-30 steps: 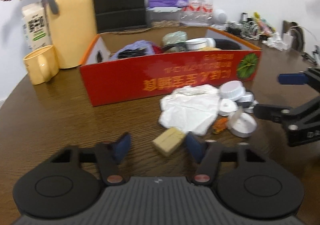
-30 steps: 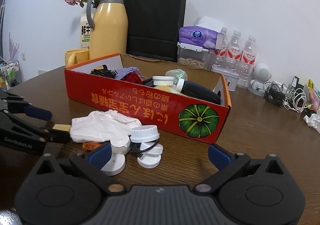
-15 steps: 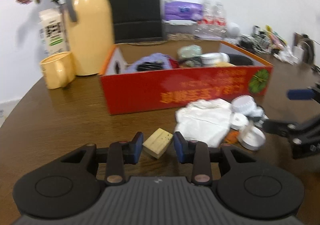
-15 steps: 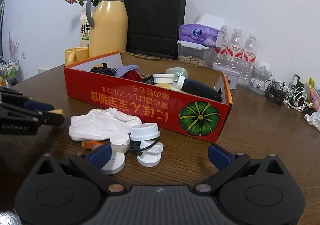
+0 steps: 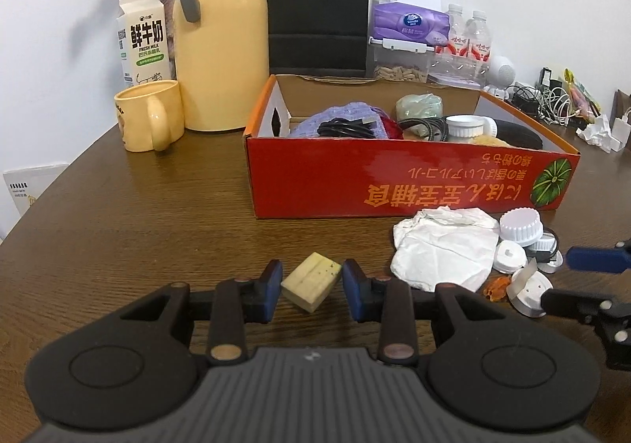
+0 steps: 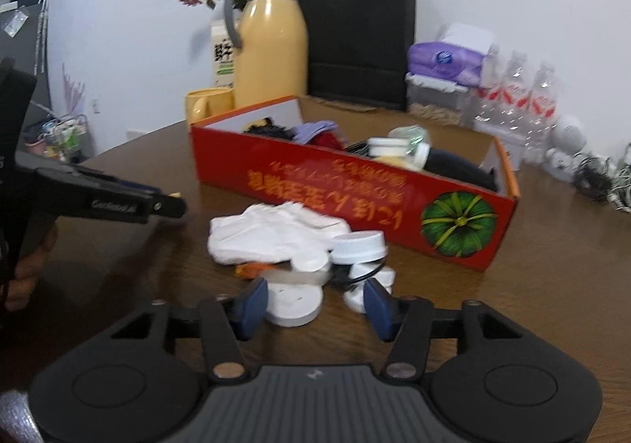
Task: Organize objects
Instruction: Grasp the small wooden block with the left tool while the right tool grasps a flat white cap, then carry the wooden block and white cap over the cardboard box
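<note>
Yellowish and blocky, the single small block [image 5: 311,281] sits between the blue pads of the left gripper [image 5: 311,291], lifted clear of the table [image 5: 138,230], its long axis slanting away to the right; the fingers are clenched on it. One red box [image 5: 410,182] lies ahead and to the right, so the carry probably goes that way. The right gripper [image 6: 315,305] has its fingers spread apart around one white disc [image 6: 294,303], nearer the pile: one crumpled tissue [image 5: 443,251], roughly four white caps [image 5: 520,228], one orange scrap [image 5: 496,287].
</note>
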Motion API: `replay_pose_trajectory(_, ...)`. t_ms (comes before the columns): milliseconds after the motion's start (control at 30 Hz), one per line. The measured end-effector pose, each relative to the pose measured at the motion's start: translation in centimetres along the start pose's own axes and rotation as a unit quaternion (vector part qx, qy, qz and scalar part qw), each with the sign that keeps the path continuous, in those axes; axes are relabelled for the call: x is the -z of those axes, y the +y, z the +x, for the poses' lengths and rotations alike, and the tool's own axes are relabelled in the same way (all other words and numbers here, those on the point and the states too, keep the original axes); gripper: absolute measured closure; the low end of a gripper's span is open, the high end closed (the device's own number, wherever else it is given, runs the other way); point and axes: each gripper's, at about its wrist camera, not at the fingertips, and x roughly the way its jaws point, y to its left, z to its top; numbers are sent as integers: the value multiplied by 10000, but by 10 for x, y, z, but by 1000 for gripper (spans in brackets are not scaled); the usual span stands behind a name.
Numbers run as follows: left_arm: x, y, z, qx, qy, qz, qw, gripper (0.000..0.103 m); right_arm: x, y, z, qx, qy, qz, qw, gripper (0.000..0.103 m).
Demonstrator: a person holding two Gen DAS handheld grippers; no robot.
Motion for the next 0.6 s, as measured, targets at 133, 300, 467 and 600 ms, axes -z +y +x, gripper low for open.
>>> replay_pose_trajectory(133, 0, 0, -2, 21, -31, 3, 10000, 69, 2, 3, 8, -85, 183, 47, 9998, 55)
replay_pose_trajectory(300, 0, -1, -3, 39, -35, 14, 10000, 69, 1, 6, 16, -134, 287, 117, 9994, 55)
replay_pose_trajectory(467, 0, 0, -4, 44, -30, -10, 10000, 69, 0, 7, 17, -136, 263, 125, 9995, 66)
replay_pose_trajectory(600, 0, 0, -4, 59, -40, -10, 10000, 69, 1, 9, 12, -24, 136, 90, 9999, 66)
